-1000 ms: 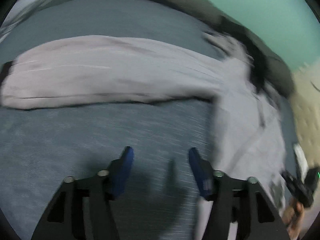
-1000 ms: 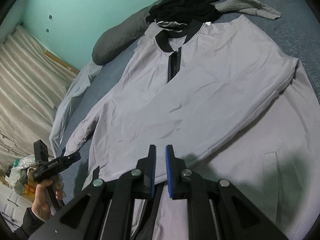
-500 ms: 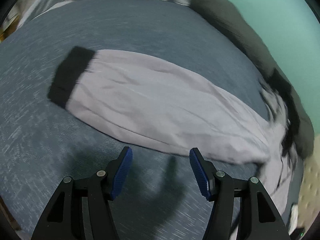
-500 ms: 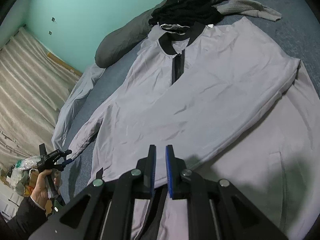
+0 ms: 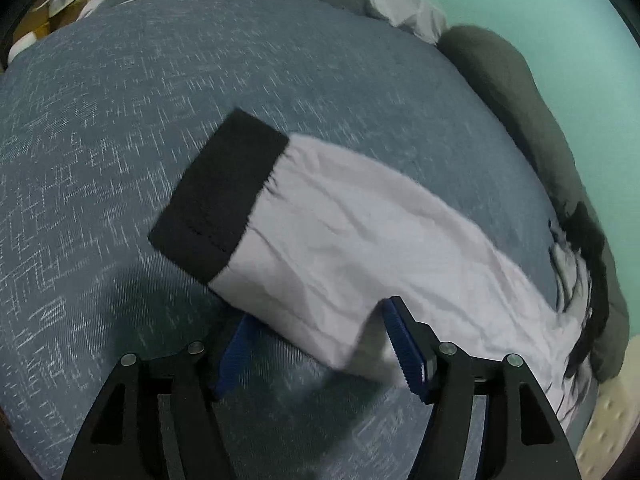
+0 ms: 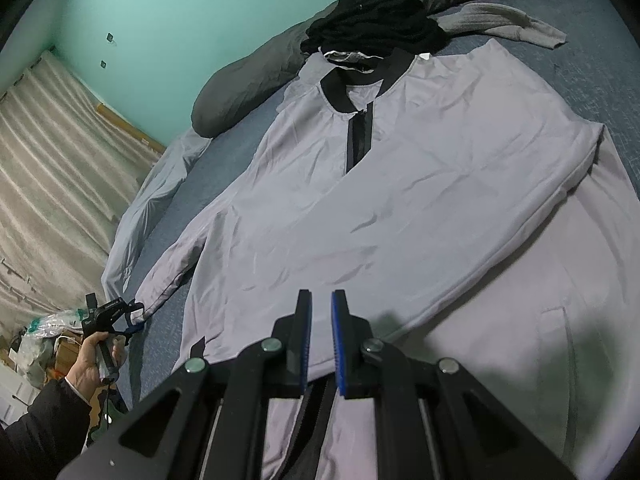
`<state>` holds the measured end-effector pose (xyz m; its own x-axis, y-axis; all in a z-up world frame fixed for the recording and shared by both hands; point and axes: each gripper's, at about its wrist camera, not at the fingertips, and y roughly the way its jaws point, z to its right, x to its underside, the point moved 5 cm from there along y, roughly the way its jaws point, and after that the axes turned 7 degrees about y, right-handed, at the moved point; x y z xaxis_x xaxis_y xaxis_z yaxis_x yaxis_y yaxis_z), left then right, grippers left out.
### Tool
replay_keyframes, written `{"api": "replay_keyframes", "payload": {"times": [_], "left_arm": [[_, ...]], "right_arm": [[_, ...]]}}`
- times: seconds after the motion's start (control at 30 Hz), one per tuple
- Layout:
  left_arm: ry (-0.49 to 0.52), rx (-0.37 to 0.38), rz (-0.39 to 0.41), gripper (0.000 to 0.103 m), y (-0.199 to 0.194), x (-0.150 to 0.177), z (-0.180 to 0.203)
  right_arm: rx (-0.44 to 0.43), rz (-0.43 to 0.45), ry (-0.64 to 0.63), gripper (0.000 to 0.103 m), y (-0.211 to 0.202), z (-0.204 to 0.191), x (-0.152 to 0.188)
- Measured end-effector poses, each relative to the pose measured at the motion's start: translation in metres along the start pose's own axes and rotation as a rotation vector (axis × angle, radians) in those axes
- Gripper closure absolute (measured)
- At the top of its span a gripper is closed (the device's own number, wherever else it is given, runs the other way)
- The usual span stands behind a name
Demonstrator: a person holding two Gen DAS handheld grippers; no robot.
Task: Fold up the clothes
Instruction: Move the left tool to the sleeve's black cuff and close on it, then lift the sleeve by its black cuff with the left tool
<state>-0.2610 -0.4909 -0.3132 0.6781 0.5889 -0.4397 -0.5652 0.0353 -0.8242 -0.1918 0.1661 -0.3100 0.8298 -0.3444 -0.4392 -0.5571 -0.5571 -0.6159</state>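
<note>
A light grey jacket [image 6: 400, 200] with a black collar and zip lies spread on the blue bed [image 6: 600, 60]. Its far sleeve [image 5: 360, 248] ends in a black cuff [image 5: 220, 196] and lies flat in the left wrist view. My left gripper [image 5: 320, 344] is open, its jaws on either side of the sleeve's near edge just behind the cuff. It also shows in the right wrist view [image 6: 132, 312] at the sleeve's end. My right gripper [image 6: 321, 340] hovers over the jacket's lower hem, its jaws nearly together with a thin gap and nothing between them.
A black garment [image 6: 376, 20] and a grey garment [image 6: 500, 24] lie by the jacket's collar. A dark grey bolster [image 6: 248, 84] runs along the teal wall. A pale sheet [image 6: 152, 200] hangs at the bed's edge. Bags [image 6: 44, 332] sit on the floor beyond.
My left gripper has swung along the sleeve toward its cuff and come down onto the sleeve's edge. The right gripper has held nearly still.
</note>
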Motion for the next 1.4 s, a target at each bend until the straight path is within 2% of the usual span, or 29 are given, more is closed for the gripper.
{"api": "replay_keyframes", "payload": {"times": [0.1,0.17,0.2,0.27,0.3,0.33,0.43,0.53,0.73,1.03,1.2,1.27,1.4], "left_arm": [[0.016,-0.02,0.02,0.034,0.0,-0.007,0.001],[0.044,-0.036,0.04,0.046,-0.002,-0.012,0.009],[0.059,-0.041,0.046,0.059,-0.003,-0.014,0.013],[0.089,-0.049,0.057,0.069,-0.005,-0.017,0.022],[0.103,-0.046,0.06,0.079,-0.006,-0.019,0.026],[0.118,-0.045,0.065,0.084,-0.007,-0.022,0.032],[0.158,-0.037,0.086,0.092,-0.018,-0.027,0.046],[0.205,-0.006,0.109,0.093,-0.032,-0.028,0.071],[0.327,0.072,0.161,0.093,-0.064,-0.035,0.145],[0.569,0.239,0.197,0.096,-0.107,-0.004,0.309],[0.696,0.366,0.182,0.097,-0.128,0.045,0.411],[0.764,0.42,0.17,0.097,-0.135,0.074,0.453],[0.886,0.508,0.131,0.097,-0.144,0.135,0.512]], "right_arm": [[0.001,0.003,-0.001,0.093,0.0,0.0,0.0],[0.002,0.005,-0.001,0.093,0.0,0.001,0.0],[0.003,0.007,-0.002,0.093,-0.001,0.001,0.0],[0.003,0.008,0.0,0.093,-0.001,0.002,-0.001],[0.003,0.009,0.003,0.093,-0.001,0.003,-0.001],[0.002,0.009,0.006,0.093,-0.001,0.003,-0.001],[0.001,0.01,0.015,0.093,-0.002,0.006,-0.002],[-0.001,0.012,0.024,0.093,-0.002,0.009,-0.002],[-0.004,0.014,0.042,0.093,-0.003,0.015,-0.003],[-0.029,0.061,0.103,0.093,-0.019,0.031,-0.014],[-0.037,0.108,0.136,0.093,-0.036,0.045,-0.026],[-0.041,0.116,0.146,0.093,-0.042,0.051,-0.028],[-0.05,0.129,0.165,0.093,-0.054,0.064,-0.034]]}}
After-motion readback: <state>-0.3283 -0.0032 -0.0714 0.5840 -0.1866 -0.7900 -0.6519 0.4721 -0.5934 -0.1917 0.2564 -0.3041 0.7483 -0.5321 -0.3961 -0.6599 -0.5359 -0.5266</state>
